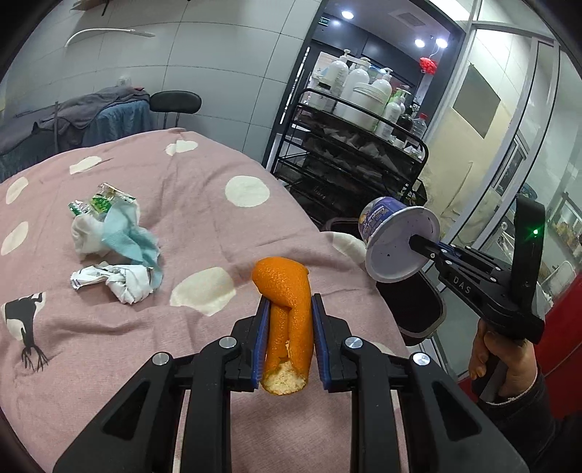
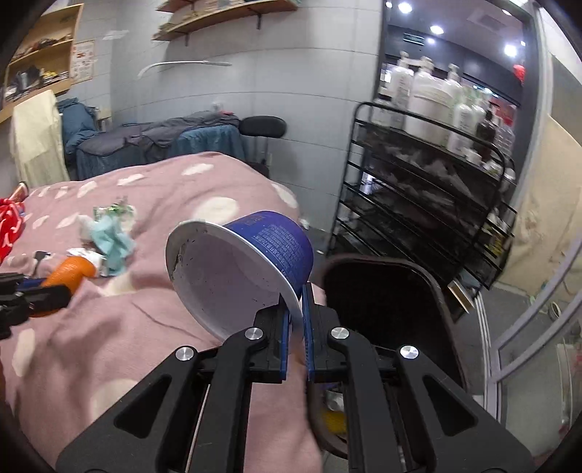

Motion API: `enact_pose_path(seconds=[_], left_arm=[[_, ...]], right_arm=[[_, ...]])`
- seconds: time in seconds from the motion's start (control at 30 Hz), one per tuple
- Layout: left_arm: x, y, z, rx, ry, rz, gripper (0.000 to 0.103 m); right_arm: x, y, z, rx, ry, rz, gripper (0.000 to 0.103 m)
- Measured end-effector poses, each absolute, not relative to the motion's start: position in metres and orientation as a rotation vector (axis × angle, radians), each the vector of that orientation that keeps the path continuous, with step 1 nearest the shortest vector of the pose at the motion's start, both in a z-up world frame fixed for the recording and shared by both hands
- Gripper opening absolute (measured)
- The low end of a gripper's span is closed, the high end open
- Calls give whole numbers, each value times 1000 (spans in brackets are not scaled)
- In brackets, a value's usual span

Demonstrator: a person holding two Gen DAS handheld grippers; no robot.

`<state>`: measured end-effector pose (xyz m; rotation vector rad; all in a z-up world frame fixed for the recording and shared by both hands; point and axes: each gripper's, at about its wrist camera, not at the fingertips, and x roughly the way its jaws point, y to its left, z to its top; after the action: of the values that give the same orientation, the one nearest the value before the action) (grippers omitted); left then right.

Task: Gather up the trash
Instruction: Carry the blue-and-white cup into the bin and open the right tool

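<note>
2 grippers loaded, orange peel [image 1: 287,320], blue cup [image 2: 254,269], bin [image 2: 393,313] interior dark

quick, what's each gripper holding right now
left gripper: closed on the orange peel
right gripper: closed on the rim of the blue cup

- "DAS" stands in pale capital letters on the black body of the right gripper [image 1: 423,243], read in the left wrist view, running along the arm behind the fingers.
- The blue cup [image 2: 271,245] carries a block of fine white print on its side wall in the right wrist view; the lines are too small to read.
- The same cup in the left wrist view shows yellow and white lettering on its blue wall, blurred and unreadable.
- A green sign [image 1: 323,22] by the ceiling has illegible marks.
</note>
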<state>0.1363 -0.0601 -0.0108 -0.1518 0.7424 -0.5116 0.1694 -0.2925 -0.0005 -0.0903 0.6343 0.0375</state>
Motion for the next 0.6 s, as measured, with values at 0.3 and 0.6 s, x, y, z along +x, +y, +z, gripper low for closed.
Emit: enact_pose_path(seconds=[0.3, 0.6], left_arm=[[145, -86, -7, -122, 741, -566, 22], [147, -106, -7, -102, 754, -610, 22]], right_arm=[[185, -353, -39, -14, 758, -111, 8], [206, -375, -77, 71, 867, -171, 21]])
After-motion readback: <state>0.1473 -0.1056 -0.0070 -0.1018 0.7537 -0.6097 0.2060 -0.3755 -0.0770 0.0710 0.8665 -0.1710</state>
